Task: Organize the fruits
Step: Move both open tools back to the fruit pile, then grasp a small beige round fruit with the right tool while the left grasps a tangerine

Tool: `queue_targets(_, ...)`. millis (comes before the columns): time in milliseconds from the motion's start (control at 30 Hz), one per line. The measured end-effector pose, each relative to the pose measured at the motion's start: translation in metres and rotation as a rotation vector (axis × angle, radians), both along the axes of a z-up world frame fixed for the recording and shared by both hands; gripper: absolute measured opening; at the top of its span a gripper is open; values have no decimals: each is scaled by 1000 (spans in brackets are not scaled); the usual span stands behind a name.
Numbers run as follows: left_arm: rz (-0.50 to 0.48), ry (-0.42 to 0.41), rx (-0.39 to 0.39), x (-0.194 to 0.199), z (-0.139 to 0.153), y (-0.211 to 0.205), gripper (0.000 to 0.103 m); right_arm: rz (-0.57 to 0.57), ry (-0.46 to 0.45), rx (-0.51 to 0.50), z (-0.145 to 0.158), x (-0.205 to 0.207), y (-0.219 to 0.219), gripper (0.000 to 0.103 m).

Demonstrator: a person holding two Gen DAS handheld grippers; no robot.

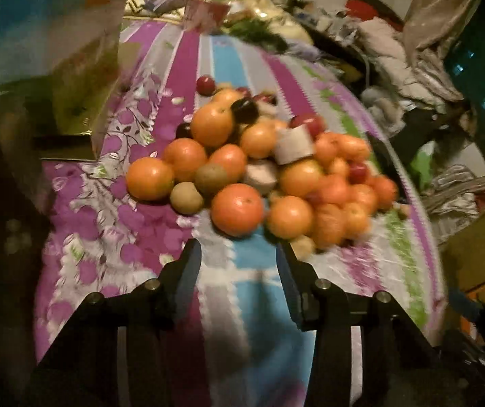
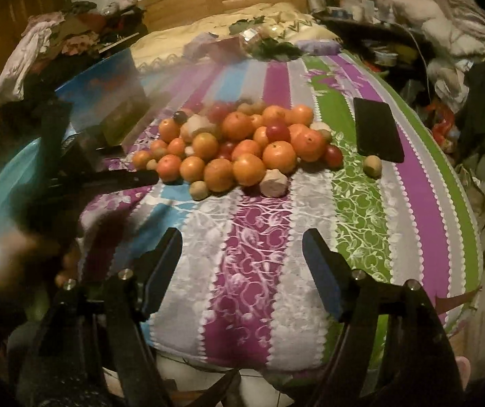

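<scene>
**Hovering over the fruit heap, both hand-held grippers empty**

Hanging above the striped bedspread, the left hand-held gripper has its jaws parted with nothing between them, only cloth showing in the gap. The right hand-held gripper is likewise released and empty, its jaws set wider over the bed.

From the left hand-held gripper, the fruit pile lies at twelve o'clock, just ahead of the fingertips. The nearest orange sits at the heap's front edge, a small brown-green fruit at eleven o'clock beside it, possibly a kiwi. In the right view a lone green fruit rests apart at one o'clock, near a dark phone. A blue box stands at ten o'clock.

The oranges look firm, round and smooth-skinned, likely to roll on the soft bedding; taking one across its widest middle seems safest. The dark red fruits look smaller and softer, so a gentle squeeze would suit them. Fruit at the heap's rim should come away without toppling others.

Motion blur smears the right side of the left view. Pale cut-looking chunks among the fruit cannot be identified, and fruit buried beneath the heap is hidden.
</scene>
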State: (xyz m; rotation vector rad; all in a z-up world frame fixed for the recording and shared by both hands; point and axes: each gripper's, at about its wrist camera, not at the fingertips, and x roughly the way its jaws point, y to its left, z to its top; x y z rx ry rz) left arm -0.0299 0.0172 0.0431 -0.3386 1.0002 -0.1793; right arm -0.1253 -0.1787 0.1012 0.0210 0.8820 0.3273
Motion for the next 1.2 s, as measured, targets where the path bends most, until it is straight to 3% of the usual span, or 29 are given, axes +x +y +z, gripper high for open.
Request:
queue_targets(100,-15,14,22,10,-13,-7,44,-1,16,5,-7,6,-9,74)
queue_targets(567,-40,-44,91,36,-20,-14,42,-58,23,49,-20,44,-57,74)
queue_targets(733,-48,-76,92,21,-4,-15,41,-153,-1,12,-25,85,-92,49)
queue_targets(1000,-58,-105,61,15,17,-21,41,-168,44,-30,-49,128,-103,42)
queue_targets(1200,-72,-85,67,21,14,-32,41,-182,67,-77,-61,137,-99,38)
